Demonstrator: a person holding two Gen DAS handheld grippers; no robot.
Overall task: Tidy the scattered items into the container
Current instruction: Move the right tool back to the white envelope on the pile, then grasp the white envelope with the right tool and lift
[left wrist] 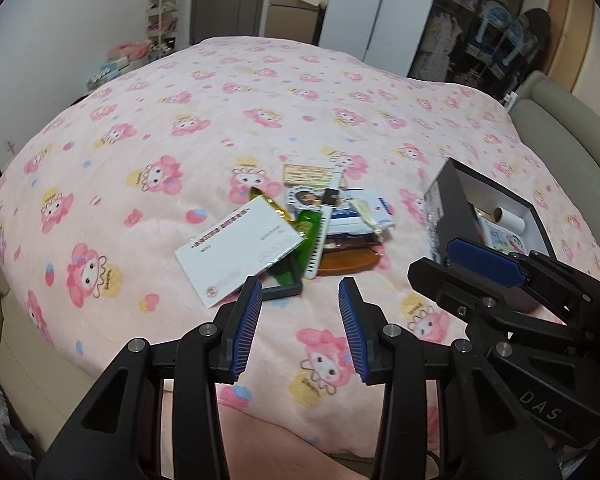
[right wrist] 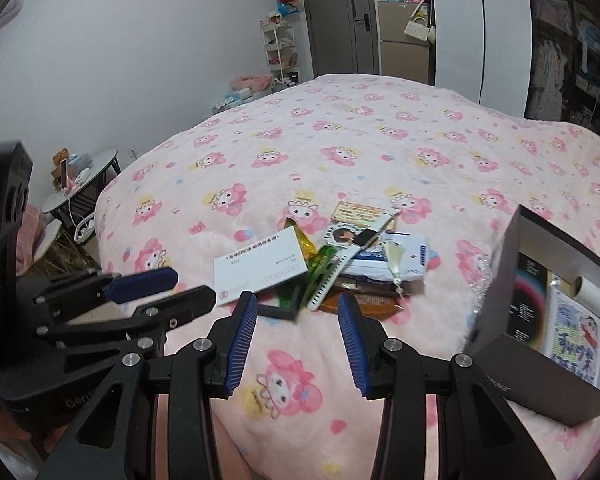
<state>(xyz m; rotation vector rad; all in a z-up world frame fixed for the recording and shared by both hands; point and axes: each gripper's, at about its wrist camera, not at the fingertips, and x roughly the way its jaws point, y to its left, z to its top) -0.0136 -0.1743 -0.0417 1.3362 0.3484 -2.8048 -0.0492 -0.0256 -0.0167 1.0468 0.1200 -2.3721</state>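
Dark box (right wrist: 540, 312), the container, lies on the pink bedspread (right wrist: 340, 140) and already holds a cardboard tube (right wrist: 590, 292) and a printed card (right wrist: 576, 340). Just left of the box I see the pile still to clear: white booklet (right wrist: 260, 270), white watch (right wrist: 352, 258), green packet (right wrist: 320, 266). My left gripper (left wrist: 300, 300) and right gripper (right wrist: 298, 312) hover before it, jaws parted, empty.

Both wrist cameras are looking forward and down along their own fingers, hovering near the pink bedspread (left wrist: 148, 128). They are sharing the pile of items (left wrist: 300, 224), the grey box (right wrist: 500, 320) and the far doorway.
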